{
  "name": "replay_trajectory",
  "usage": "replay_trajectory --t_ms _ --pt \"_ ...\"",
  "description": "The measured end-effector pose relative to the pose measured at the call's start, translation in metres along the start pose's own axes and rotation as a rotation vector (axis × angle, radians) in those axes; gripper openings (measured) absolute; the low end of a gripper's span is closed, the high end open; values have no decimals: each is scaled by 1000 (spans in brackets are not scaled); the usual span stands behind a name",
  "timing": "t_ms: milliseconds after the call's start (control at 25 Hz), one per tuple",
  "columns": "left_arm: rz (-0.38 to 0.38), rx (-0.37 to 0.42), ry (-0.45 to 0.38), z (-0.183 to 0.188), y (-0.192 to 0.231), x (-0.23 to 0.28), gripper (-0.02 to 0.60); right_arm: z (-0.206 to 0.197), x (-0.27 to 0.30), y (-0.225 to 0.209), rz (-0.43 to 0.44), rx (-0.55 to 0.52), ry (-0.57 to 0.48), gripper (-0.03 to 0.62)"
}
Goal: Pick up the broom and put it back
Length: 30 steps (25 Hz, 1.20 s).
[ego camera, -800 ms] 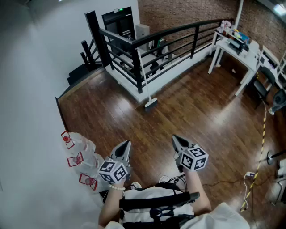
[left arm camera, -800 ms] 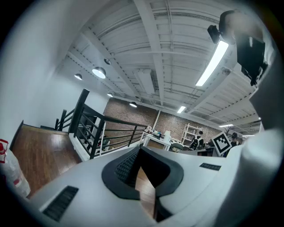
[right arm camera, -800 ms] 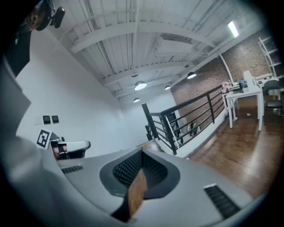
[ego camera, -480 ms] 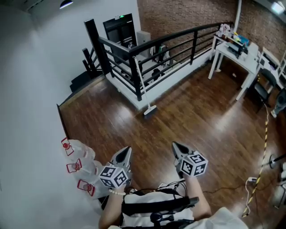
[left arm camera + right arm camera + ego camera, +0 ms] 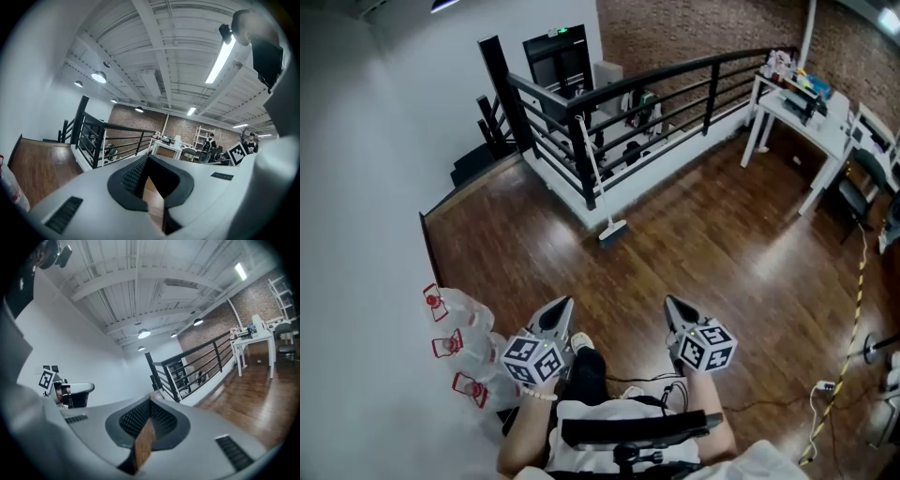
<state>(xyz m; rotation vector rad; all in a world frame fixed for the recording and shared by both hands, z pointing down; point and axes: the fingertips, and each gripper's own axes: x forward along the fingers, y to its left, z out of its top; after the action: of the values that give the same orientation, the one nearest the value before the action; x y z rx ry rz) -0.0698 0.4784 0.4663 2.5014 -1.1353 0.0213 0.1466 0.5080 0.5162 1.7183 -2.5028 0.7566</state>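
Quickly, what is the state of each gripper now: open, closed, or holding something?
Left gripper: closed, the jaws meet at the tips, nothing held.
Right gripper: closed, the jaws are together, nothing held.

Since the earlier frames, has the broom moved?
No. The broom still leans on the railing's corner post, head on the floor at its foot.
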Motion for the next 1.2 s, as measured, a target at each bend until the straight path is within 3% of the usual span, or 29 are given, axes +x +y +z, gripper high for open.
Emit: replay_trajectory --t_ms 480,880,1200 --pt "-67 -3 6 27 80 121 -3 34 94 -64 -100 3 -16 6" --pt "-89 -9 11 97 189 224 -3 95 249 -78 -113 -17 46 6" --pt "-57 -47 -2 139 288 267 -3 141 381 -63 -71 -51 67 6"
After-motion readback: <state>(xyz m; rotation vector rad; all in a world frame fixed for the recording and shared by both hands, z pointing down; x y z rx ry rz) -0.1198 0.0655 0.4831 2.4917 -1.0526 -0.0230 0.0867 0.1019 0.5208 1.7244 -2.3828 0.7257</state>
